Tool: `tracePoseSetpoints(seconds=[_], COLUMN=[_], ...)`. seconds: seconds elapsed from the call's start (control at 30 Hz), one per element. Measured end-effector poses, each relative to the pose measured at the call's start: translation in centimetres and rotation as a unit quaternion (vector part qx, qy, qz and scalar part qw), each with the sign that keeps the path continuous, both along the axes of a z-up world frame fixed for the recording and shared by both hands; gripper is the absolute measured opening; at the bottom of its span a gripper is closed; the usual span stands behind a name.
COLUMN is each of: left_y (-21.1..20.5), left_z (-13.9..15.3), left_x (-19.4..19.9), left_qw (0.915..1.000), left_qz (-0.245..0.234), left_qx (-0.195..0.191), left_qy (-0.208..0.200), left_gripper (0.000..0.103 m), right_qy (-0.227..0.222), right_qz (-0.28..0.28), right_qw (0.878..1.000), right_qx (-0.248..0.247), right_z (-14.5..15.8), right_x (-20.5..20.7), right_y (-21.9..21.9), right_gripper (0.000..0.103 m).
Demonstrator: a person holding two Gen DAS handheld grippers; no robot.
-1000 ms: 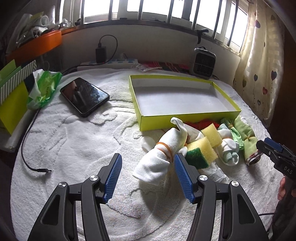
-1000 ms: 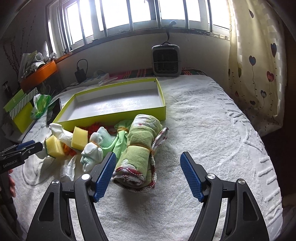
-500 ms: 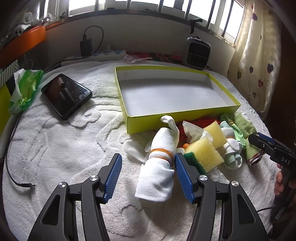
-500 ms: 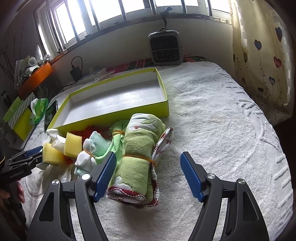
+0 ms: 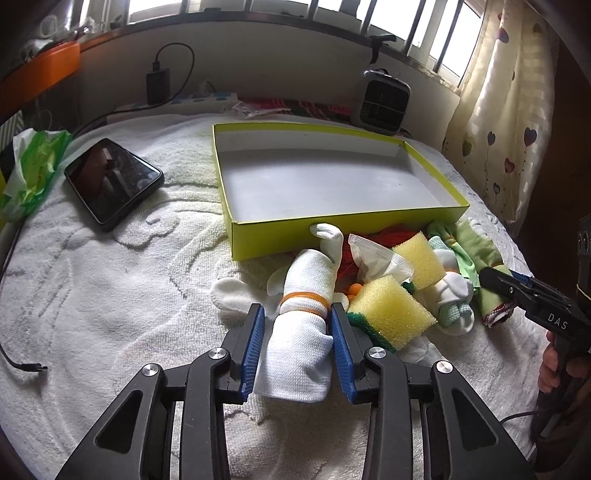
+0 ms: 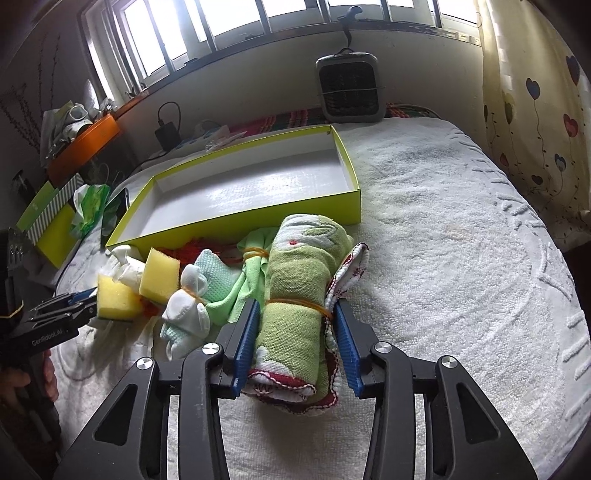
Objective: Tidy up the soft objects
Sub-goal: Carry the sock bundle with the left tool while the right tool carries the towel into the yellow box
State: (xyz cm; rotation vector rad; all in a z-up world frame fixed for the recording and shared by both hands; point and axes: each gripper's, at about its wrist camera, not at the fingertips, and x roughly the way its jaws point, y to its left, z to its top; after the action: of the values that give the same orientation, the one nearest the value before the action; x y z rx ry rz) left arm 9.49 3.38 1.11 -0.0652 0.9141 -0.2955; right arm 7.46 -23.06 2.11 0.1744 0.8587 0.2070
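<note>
Left gripper [image 5: 295, 343] jaws pinch the white rolled cloth [image 5: 301, 332]; right gripper [image 6: 295, 339] jaws pinch the green rolled towel [image 6: 295, 310] beside the yellow-green box [image 6: 236, 218]

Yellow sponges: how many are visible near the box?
2. One yellow sponge lies right of the white roll, near the left gripper; the other sits behind it. More may be hidden.

A home bedroom: heart-print curtain [image 6: 532, 122], barred window [image 6: 236, 22], towel-covered bed [image 6: 443, 229], phone [image 5: 112, 181] and charger [image 5: 157, 79].
</note>
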Motion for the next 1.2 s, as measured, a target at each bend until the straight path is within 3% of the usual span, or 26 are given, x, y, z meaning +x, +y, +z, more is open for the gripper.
tracePoseSetpoints(seconds=[0.27, 0.77, 1.2], left_y=[0.3, 1.9, 2.0], left_z=[0.3, 3.7, 6.8], left_x=[-0.4, -1.2, 2.2], left_qw=[0.9998, 0.9984, 0.9971], left_qz=[0.013, 0.034, 0.043], left_qx=[-0.010, -0.023, -0.023], left_qy=[-0.006, -0.041, -0.058], left_gripper=[0.028, 0.027, 0.027], right_qy=[-0.007, -0.043, -0.074], right_qz=[-0.001, -0.004, 0.021], right_qw=[1.000, 0.999, 0.997], right_qx=[-0.001, -0.001, -0.023], right_z=[0.3, 3.0, 6.6], right_x=[-0.3, -1.1, 1.8], right_y=[0.0, -0.3, 0.3], right_gripper=[0.032, 0.031, 0.031])
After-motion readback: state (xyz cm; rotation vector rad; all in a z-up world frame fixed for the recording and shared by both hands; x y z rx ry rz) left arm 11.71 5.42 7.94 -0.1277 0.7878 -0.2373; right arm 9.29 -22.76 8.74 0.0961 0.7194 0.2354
